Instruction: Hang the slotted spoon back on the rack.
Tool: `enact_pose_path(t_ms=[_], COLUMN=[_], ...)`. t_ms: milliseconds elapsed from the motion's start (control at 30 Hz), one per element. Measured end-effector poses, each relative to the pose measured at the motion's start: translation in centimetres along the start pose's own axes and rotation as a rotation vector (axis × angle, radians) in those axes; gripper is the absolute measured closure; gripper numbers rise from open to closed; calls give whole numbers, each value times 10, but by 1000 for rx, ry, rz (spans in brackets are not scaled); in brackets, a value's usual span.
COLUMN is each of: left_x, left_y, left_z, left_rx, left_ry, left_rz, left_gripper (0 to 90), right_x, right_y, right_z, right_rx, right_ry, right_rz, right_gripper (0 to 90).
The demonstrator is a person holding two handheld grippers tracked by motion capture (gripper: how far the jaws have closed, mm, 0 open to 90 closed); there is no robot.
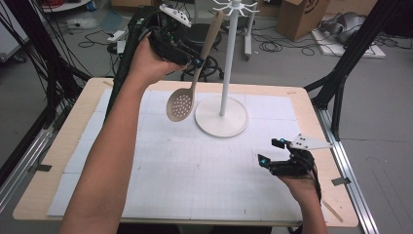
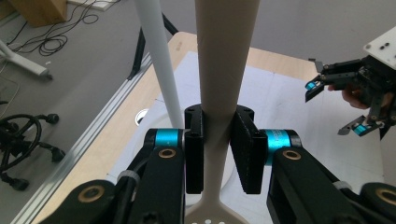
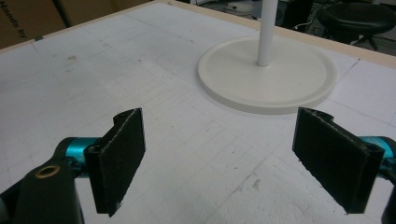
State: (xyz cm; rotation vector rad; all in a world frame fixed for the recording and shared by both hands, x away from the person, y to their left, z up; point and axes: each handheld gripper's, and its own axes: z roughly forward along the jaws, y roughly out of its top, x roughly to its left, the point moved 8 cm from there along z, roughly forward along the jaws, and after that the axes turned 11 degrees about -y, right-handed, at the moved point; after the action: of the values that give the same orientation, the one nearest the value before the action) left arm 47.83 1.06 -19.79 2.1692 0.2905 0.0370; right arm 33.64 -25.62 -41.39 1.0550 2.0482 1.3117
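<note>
A beige slotted spoon [image 1: 181,105] hangs in the air, bowl down, handle slanting up toward the hooks of a white stand [image 1: 226,63]. My left gripper [image 1: 194,61] is shut on its handle [image 2: 223,70], held high over the table's far left. The stand's pole [image 2: 161,65] rises just beside the spoon, and its round base [image 3: 267,74] rests on the white mat. Near the table's right front, my right gripper [image 1: 272,152] stands open just above the mat with nothing between its pads [image 3: 122,154].
A white gridded mat [image 1: 195,165] covers the wooden table [image 1: 58,146]. Black frame legs stand at the right and left edges. A thin wooden stick [image 1: 332,210] lies at the front right corner. Cables, a stool and a cardboard box sit on the floor beyond.
</note>
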Motion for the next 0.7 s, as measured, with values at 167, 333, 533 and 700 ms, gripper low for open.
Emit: enact_pose_path(t_ms=[167, 333, 533, 700], left_x=[4, 6, 8, 11], left_y=[4, 6, 7, 9], left_z=[3, 8, 14, 17], left_rx=[16, 11, 30, 27], left_ry=[20, 21, 36, 43], left_rz=[1, -9, -13, -22], left_gripper=[758, 758, 757, 758], right_x=[-1, -2, -2, -2], right_y=[-1, -1, -1, -2], right_z=[-1, -1, -1, -1], right_rx=[0, -2, -1, 1], right_ry=[0, -2, -1, 0], right_rz=[4, 6, 3, 4], right_gripper=[167, 166, 167, 166])
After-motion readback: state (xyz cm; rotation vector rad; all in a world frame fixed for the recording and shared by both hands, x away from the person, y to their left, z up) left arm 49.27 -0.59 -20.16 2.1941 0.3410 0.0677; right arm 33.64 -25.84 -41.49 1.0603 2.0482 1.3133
